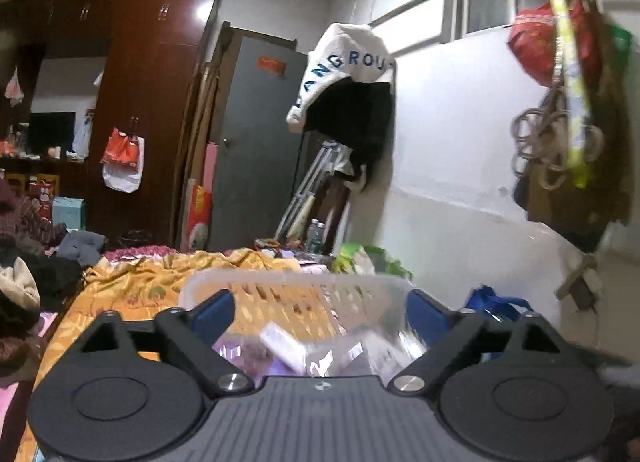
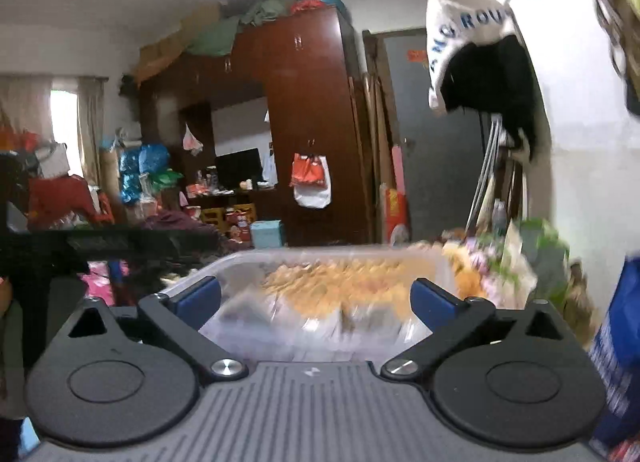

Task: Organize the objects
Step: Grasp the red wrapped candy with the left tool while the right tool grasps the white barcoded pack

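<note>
A clear plastic basket (image 1: 296,286) with slotted walls sits on an orange patterned bedspread (image 1: 132,286). Inside it lie clear wrapped packets and a small white box (image 1: 280,342). My left gripper (image 1: 320,312) hangs just above the basket's near side, its blue-padded jaws wide apart with nothing pressed between them. In the right wrist view the same basket (image 2: 340,262) is blurred. My right gripper (image 2: 318,298) stands open over its near rim, and its pads touch nothing.
A blue bag (image 1: 496,302) lies right of the basket, with green bags (image 1: 372,258) behind it. Dark clothes (image 1: 24,286) are piled at the bed's left. A brown wardrobe (image 1: 152,101), a grey door (image 1: 256,141) and a white wall with a hanging jacket (image 1: 348,73) stand beyond.
</note>
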`<state>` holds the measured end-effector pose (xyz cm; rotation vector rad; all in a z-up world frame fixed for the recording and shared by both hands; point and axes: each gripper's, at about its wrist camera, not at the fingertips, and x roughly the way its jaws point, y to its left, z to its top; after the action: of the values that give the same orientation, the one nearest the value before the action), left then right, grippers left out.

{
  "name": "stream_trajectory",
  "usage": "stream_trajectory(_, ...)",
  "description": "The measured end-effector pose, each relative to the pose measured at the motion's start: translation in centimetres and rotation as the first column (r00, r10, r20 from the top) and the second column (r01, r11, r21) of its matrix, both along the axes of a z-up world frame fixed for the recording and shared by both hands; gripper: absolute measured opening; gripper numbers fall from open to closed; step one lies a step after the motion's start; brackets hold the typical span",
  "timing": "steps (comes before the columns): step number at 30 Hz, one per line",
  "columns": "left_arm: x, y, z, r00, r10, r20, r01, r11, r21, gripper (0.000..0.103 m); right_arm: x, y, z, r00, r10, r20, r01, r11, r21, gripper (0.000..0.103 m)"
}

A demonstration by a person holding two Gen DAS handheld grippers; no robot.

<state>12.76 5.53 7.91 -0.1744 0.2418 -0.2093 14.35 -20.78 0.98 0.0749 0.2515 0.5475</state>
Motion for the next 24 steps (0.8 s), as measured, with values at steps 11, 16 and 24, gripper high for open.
stream_trajectory(11,-0.9,3.0,-6.4,0.987,-0.059,-0.152,0.053,0.998,-0.043,0.096,0.6,6.9,-7.0,0.966,0.043,-0.255,-0.112,0.959,-0.26,0.099)
stream_trajectory(16,-0.3,2.1,-7.8,0.982,-0.038,-0.186,0.04,0.999,0.004,0.096,1.1,6.9,-7.3,0.969,0.007,-0.248,-0.081,0.954,-0.289,0.079)
stream_trajectory(24,0.5,-0.7,-8.9,0.976,0.009,-0.22,0.015,0.994,0.108,0.096,0.2,3.6,-7.2,0.966,0.026,-0.256,-0.084,0.973,-0.216,0.069)
